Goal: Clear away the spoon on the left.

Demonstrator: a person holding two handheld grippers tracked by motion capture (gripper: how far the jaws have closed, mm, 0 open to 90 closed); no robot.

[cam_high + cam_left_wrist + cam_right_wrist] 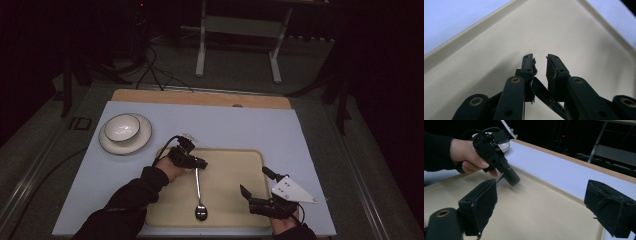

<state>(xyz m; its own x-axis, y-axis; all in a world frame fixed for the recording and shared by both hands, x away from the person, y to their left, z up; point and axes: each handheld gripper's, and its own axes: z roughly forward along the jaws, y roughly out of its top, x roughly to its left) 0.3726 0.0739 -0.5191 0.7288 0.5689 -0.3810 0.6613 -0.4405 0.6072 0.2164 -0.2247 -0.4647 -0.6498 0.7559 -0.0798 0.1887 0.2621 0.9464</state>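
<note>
1. Your left gripper (196, 162) sits low over the far left part of the flat, cream-coloured rectangular plastic tray (240, 157), with your left hand (172, 167) wrapped around its body.
2. The slim silver metal spoon (199, 197) lies on the tray. Its handle end runs up to the tip of your left gripper, and its bowl lies at the near end, back toward you.
3. In the left gripper view, the jaws of your left gripper (540, 65) stand slightly apart with a narrow gap at the tips. The dark spoon handle (544, 93) crosses between them lower down. One pad looks close against it; you cannot tell whether either pad presses on it.
4. Your right gripper (256, 184) sits over the near right part of the tray, well apart from the spoon, which lies to its left.
5. In the right gripper view, the jaws of your right gripper (539, 202) stand wide apart, with bare tray surface between them.
6. A round white ceramic bowl (122, 127) stands on a round white plate (144, 137) beyond and to the left of your left gripper, off the tray, on the pale blue table mat (280, 130).
7. A tan wooden strip (200, 97) runs along the far edge of the mat, beyond both grippers.
</note>
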